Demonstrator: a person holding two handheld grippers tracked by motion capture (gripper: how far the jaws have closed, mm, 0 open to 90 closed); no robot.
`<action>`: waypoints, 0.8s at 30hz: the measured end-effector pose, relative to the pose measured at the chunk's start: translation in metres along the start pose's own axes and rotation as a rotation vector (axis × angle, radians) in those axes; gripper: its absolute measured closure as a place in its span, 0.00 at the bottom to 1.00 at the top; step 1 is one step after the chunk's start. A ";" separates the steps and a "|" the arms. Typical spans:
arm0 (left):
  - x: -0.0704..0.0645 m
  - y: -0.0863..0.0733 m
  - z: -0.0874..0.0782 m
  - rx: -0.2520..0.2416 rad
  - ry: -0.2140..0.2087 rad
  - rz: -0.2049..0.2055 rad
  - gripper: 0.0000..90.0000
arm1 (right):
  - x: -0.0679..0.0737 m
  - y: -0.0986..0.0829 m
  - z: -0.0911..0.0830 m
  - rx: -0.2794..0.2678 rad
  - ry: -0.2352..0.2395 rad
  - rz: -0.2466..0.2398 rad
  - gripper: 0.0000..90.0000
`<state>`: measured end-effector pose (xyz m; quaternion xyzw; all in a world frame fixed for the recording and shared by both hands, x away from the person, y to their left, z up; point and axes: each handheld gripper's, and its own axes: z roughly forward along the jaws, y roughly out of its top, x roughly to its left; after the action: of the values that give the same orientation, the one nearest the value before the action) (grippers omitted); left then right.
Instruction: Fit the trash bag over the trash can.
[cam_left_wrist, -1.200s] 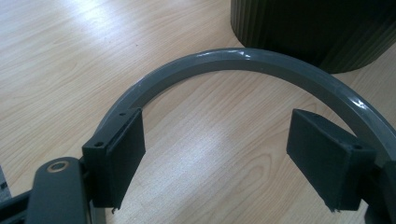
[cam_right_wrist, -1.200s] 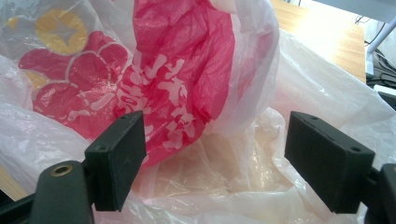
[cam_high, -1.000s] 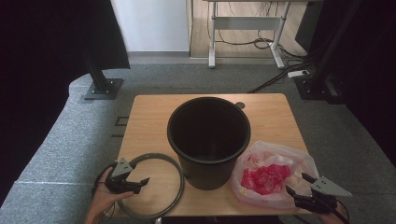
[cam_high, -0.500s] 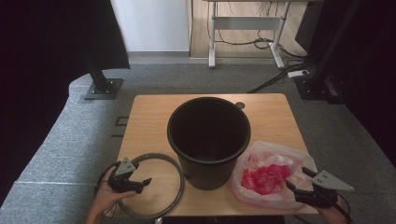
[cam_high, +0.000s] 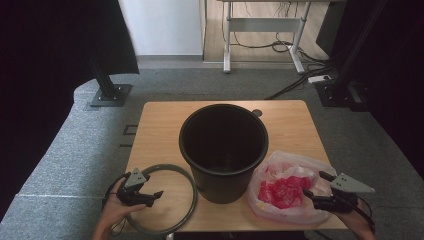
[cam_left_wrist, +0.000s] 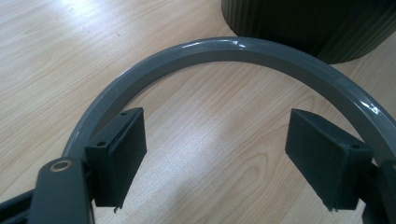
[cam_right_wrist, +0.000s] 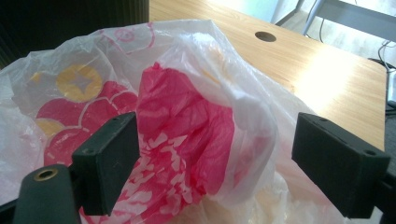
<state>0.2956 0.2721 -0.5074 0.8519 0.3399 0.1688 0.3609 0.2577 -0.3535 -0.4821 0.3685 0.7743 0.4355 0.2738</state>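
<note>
Grey ring (cam_high: 170, 200) lies flat left of bin; crumpled pink-white bag (cam_high: 287, 192) right.

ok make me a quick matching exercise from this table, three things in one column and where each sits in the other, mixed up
Things:
1. black bin
2. grey ring
3. plastic bag

Places:
a. flat on the table's near left, under the left gripper
b. near right corner, just ahead of the right gripper
c. upright in the middle of the table

Pairs: 1-c, 2-a, 3-b

A black bucket (cam_high: 223, 150) stands upright mid-surface (cam_high: 160, 130); beyond it, grey carpet, a white desk frame (cam_high: 260, 30) and trailing cables (cam_high: 295, 85).
</note>
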 end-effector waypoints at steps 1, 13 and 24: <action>0.000 0.000 0.000 0.000 0.002 0.000 0.23 | -0.001 0.000 0.001 0.000 -0.001 0.001 0.16; -0.001 0.001 0.000 -0.002 0.001 0.000 0.24 | -0.005 0.007 0.015 0.017 0.032 -0.003 0.15; 0.000 -0.001 0.001 0.005 -0.002 0.000 0.25 | 0.004 0.012 0.038 0.082 0.062 -0.030 0.23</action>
<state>0.2956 0.2717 -0.5086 0.8529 0.3401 0.1672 0.3590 0.2877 -0.3276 -0.4896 0.3542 0.8049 0.4106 0.2409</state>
